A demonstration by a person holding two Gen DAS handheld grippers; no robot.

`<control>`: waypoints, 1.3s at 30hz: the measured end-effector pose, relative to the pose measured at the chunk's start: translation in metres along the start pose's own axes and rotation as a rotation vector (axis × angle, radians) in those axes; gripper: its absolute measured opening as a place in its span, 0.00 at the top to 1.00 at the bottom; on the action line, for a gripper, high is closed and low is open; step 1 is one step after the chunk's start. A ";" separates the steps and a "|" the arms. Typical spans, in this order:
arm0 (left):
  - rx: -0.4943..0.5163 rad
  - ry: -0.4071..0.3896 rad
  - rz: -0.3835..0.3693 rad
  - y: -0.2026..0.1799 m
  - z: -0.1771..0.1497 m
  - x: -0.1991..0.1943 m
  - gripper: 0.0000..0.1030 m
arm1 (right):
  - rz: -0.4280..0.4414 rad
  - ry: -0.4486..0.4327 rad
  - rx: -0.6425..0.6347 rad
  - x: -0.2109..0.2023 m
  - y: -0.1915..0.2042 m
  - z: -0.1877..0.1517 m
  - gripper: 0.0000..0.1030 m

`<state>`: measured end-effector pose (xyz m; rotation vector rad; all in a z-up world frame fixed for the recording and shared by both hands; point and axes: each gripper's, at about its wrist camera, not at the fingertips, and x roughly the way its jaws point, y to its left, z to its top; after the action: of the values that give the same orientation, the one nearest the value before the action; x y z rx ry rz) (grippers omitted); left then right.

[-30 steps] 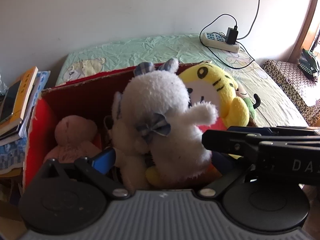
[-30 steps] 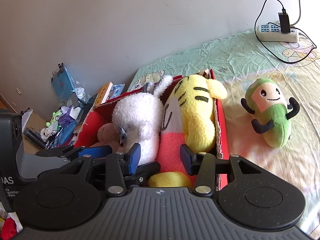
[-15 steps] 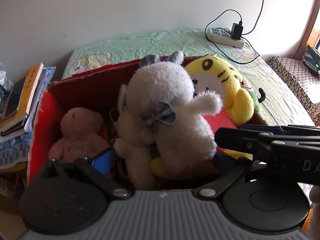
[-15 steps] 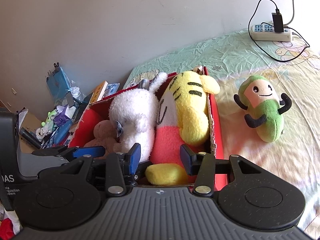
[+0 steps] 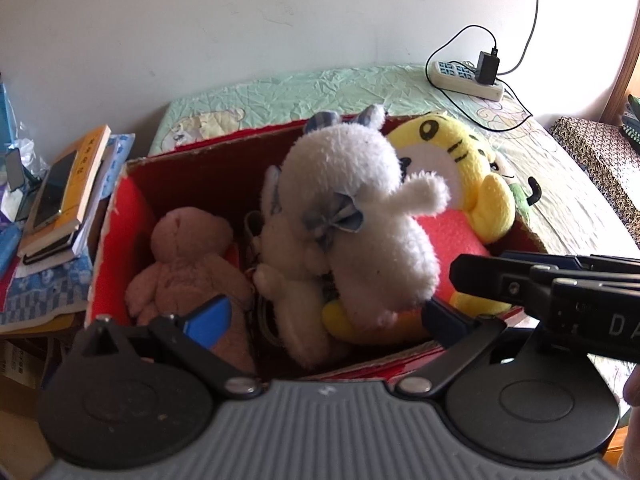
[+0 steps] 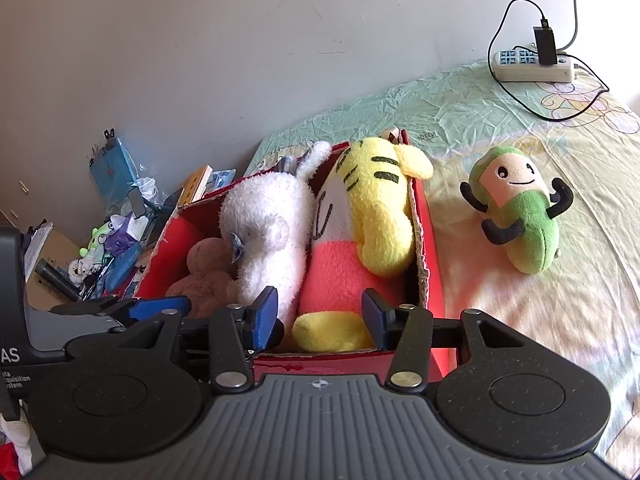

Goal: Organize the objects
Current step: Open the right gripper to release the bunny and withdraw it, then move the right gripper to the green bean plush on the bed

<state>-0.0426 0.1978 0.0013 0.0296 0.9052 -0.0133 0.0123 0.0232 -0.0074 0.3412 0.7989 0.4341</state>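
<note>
The green plush (image 6: 520, 220) lies alone on the bed (image 6: 580, 312), right of the red box (image 6: 430, 256); the right tool (image 6: 320, 316), nearer, is opening, empty; left tool (image 5: 324, 320) open.

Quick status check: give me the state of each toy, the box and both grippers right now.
red box: open-topped, on the bed, holding three toys
white plush: in box, leaning
yellow tiger plush: in box, head over the rim
pink bear: in box, lying low
green plush: outside, lying on the bed
left gripper: open, empty
right gripper: opening, tiger's foot between the fingers, not pinched
</note>
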 end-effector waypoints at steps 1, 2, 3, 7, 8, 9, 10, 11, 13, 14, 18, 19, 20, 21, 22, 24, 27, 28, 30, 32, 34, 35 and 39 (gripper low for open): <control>0.003 -0.004 0.005 -0.001 0.000 -0.002 0.02 | -0.001 -0.001 0.000 -0.001 0.001 0.000 0.51; 0.006 -0.009 0.009 -0.001 -0.001 -0.004 0.02 | -0.003 -0.004 0.000 -0.002 0.001 -0.001 0.51; 0.008 -0.013 0.010 -0.002 -0.001 -0.006 0.02 | -0.004 -0.007 -0.001 -0.003 0.002 -0.001 0.51; 0.009 -0.024 0.011 -0.002 -0.004 -0.016 0.02 | -0.007 -0.021 -0.011 -0.010 0.004 -0.002 0.51; 0.010 -0.026 0.009 -0.001 -0.004 -0.018 0.02 | -0.007 -0.024 -0.017 -0.012 0.005 -0.002 0.51; 0.011 -0.028 0.008 -0.001 -0.005 -0.021 0.02 | -0.008 -0.028 -0.024 -0.014 0.006 -0.002 0.51; 0.013 -0.029 0.010 -0.001 -0.006 -0.022 0.02 | -0.010 -0.031 -0.031 -0.016 0.007 -0.003 0.51; 0.013 -0.029 0.011 -0.001 -0.007 -0.024 0.02 | -0.012 -0.034 -0.038 -0.018 0.008 -0.003 0.51; 0.011 -0.027 0.006 -0.002 -0.009 -0.027 0.02 | -0.015 -0.037 -0.046 -0.021 0.009 -0.004 0.51; 0.008 -0.025 0.000 -0.003 -0.010 -0.028 0.02 | -0.015 -0.039 -0.051 -0.023 0.009 -0.005 0.51; 0.008 -0.015 -0.005 -0.005 -0.017 -0.030 0.02 | -0.025 -0.044 -0.083 -0.029 0.011 -0.010 0.51; 0.009 -0.012 -0.002 -0.006 -0.018 -0.030 0.02 | -0.025 -0.045 -0.086 -0.030 0.010 -0.012 0.51; 0.008 -0.008 0.001 -0.007 -0.019 -0.030 0.02 | -0.024 -0.042 -0.087 -0.031 0.009 -0.013 0.51; 0.007 -0.003 0.000 -0.008 -0.020 -0.031 0.02 | -0.022 -0.039 -0.085 -0.031 0.008 -0.014 0.51; 0.006 0.001 0.000 -0.009 -0.022 -0.031 0.02 | -0.018 -0.035 -0.085 -0.032 0.007 -0.015 0.51; 0.004 0.007 0.008 -0.011 -0.024 -0.031 0.02 | -0.010 -0.025 -0.089 -0.033 0.006 -0.016 0.51; -0.005 0.023 0.018 -0.015 -0.028 -0.030 0.02 | 0.007 -0.007 -0.095 -0.032 0.005 -0.018 0.51; -0.008 0.029 0.020 -0.017 -0.030 -0.030 0.02 | 0.012 0.000 -0.097 -0.032 0.003 -0.018 0.51; -0.010 0.039 0.028 -0.021 -0.032 -0.029 0.02 | 0.023 0.016 -0.103 -0.032 0.002 -0.020 0.51; -0.011 0.046 0.039 -0.025 -0.033 -0.027 0.02 | 0.033 0.032 -0.105 -0.032 -0.001 -0.020 0.51; -0.017 0.057 0.045 -0.031 -0.036 -0.025 0.02 | 0.039 0.051 -0.105 -0.033 -0.005 -0.021 0.51; -0.022 0.066 0.045 -0.033 -0.037 -0.024 0.02 | 0.042 0.060 -0.107 -0.033 -0.006 -0.021 0.51; -0.039 0.112 0.050 -0.045 -0.042 -0.013 0.02 | 0.041 0.099 -0.123 -0.034 -0.016 -0.023 0.51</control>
<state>-0.0847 0.1542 -0.0146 0.0170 1.0160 0.0529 -0.0218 -0.0041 -0.0087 0.2228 0.8586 0.5396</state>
